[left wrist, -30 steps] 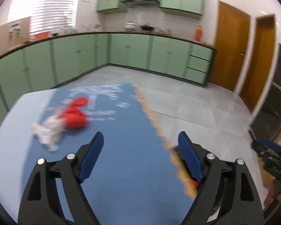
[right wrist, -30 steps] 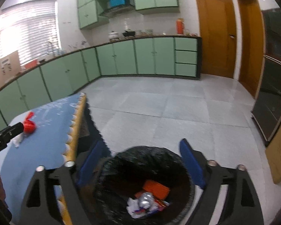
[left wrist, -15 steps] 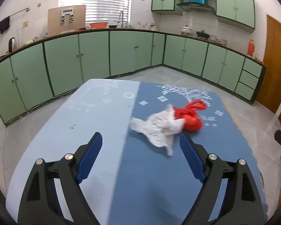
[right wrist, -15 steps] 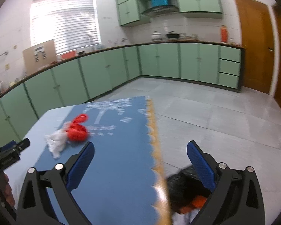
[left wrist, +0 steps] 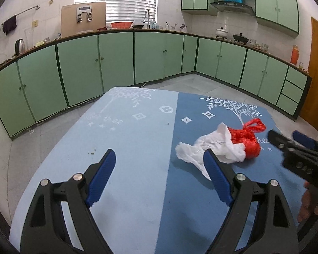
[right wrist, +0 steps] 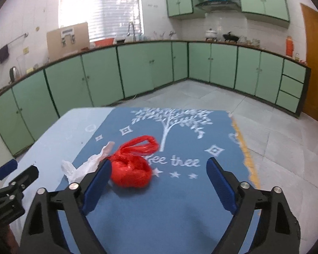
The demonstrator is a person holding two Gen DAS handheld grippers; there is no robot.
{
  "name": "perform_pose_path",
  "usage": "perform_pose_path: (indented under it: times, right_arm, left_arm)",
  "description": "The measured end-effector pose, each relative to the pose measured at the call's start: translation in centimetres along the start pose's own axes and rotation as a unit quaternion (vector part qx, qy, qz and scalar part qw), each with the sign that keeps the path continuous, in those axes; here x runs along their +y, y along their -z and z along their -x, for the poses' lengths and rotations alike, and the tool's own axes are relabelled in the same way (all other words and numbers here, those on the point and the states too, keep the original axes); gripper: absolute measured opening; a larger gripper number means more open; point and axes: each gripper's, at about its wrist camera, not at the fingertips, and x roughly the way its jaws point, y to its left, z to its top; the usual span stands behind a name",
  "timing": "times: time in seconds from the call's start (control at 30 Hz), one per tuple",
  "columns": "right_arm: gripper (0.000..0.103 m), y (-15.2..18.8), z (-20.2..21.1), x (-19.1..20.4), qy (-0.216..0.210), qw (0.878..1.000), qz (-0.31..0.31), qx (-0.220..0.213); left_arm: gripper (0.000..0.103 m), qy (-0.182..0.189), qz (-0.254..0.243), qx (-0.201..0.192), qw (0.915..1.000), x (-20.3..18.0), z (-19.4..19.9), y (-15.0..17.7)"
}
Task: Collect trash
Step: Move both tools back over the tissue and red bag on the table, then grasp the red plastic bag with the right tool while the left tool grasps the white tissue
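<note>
Two pieces of trash lie touching on the dark blue half of the tablecloth [left wrist: 137,190] — a knotted red plastic bag [right wrist: 131,167] and a crumpled white bag [left wrist: 212,150] pressed against its side. The left gripper [left wrist: 159,177] hangs over the cloth with its jaws wide apart and nothing between them; its right finger cuts across the near edge of the white bag, so that corner is hidden. The right gripper [right wrist: 159,182] sits just short of the red bag, its jaws closing yet far apart, with only bare cloth between them; its left finger covers part of the red bag and most of the white one. The printed words beside the tree pattern are partly covered by the red bag — the right wrist view is blurred. In the left wrist view a hand [left wrist: 311,203] shows only at the edge.
</note>
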Motion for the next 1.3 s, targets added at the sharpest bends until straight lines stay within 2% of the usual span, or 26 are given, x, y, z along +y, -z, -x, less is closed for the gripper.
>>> perform_pose_path:
  times: [0.23, 0.3, 0.37, 0.53, 0.7, 1.0, 1.2, 1.27, 1.3]
  right_arm:
    - [0.073, -0.2, -4.4, 1.4, -0.013, 0.998, 0.018, 0.066]
    - [0.066, -0.2, -4.9, 1.4, -0.02, 0.997, 0.016, 0.078]
    - [0.046, -0.1, -5.3, 1.5, -0.037, 0.995, 0.015, 0.088]
    - [0.037, 0.3, -4.7, 1.5, -0.05, 0.995, 0.019, 0.08]
    - [0.037, 0.4, -3.3, 0.2, -0.055, 0.997, -0.003, 0.062]
    - [0.037, 1.4, -0.2, -4.2, -0.004, 0.998, -0.036, 0.043]
    - [0.037, 2.3, 1.0, -5.5, 0.02, 0.999, -0.022, 0.04]
    - [0.037, 2.5, 1.0, -5.5, 0.02, 0.999, -0.023, 0.041]
    - [0.037, 2.7, 1.0, -5.6, 0.019, 0.999, -0.026, 0.043]
  left_arm:
    - [0.083, 0.002, 0.006, 0.004, 1.0, 0.7, -1.0, 0.0]
    - [0.083, 0.004, 0.006, 0.007, 0.9999, 0.6, -1.3, 0.1]
    - [0.083, 0.005, 0.004, 0.01, 0.9999, 0.4, -1.6, 0.1]
    - [0.084, 0.011, 0.001, 0.015, 0.9998, -0.4, -2.0, 0.2]
    - [0.085, 0.027, 0.001, 0.02, 0.9994, -1.6, -2.2, 0.2]
    - [0.086, 0.055, -0.014, 0.052, 0.9971, -5.2, -4.5, 0.0]
    - [0.085, 0.061, -0.006, 0.082, 0.9947, -6.4, -6.6, -0.1]
    - [0.077, 0.055, -0.006, 0.091, 0.9943, -6.7, -7.0, 0.0]
    - [0.068, 0.055, -0.008, 0.097, 0.9938, -6.8, -7.3, 0.1]
